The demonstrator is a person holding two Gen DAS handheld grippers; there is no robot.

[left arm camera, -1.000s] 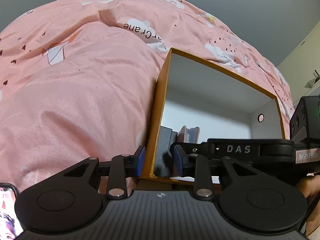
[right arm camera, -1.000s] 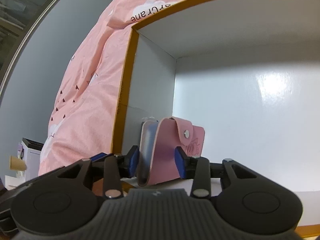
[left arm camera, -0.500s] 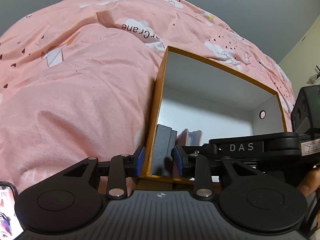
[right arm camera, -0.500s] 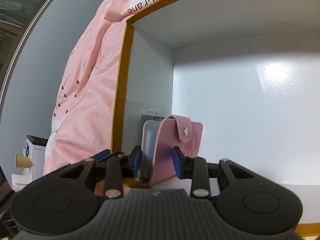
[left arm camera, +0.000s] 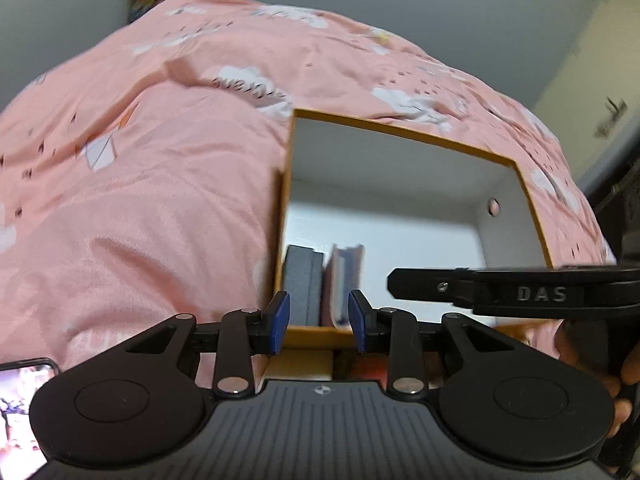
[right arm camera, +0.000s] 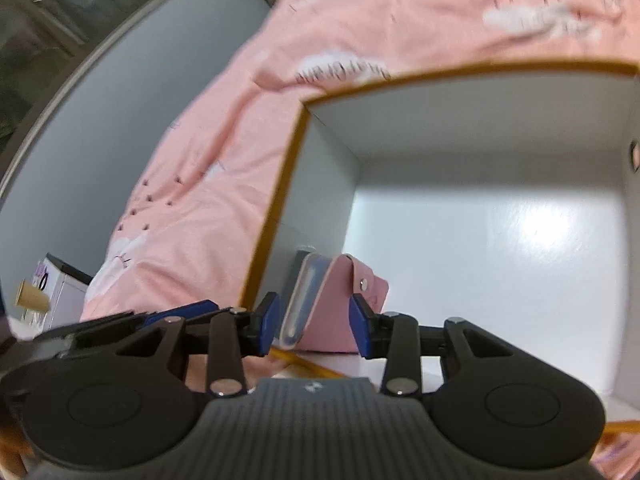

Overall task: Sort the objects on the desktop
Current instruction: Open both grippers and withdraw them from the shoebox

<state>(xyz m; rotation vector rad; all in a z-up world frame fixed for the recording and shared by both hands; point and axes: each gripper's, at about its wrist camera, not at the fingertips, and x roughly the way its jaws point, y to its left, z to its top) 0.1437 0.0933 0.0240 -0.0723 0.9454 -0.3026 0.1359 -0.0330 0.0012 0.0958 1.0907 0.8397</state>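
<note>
Pink bedding point(left arm camera: 168, 184) surrounds the box point(left arm camera: 400, 130); both grippers have backed out empty, left gripper point(left arm camera: 318, 318) and right gripper point(right arm camera: 314, 322) part-open, jaws just widening, pink wallet point(right arm camera: 340, 312) deposited inside.

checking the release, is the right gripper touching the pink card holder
Apart. In the right wrist view the right gripper has just been opening, and a gap shows between each pad and the pink card holder standing between them.

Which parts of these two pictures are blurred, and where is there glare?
Left wrist view: the pink bedcover and its print are smeared by motion, while the left gripper stays sharp. Right wrist view: the box rim and the bedcover are soft, and a bright glare patch lies on the box's glossy white inner wall.
</note>
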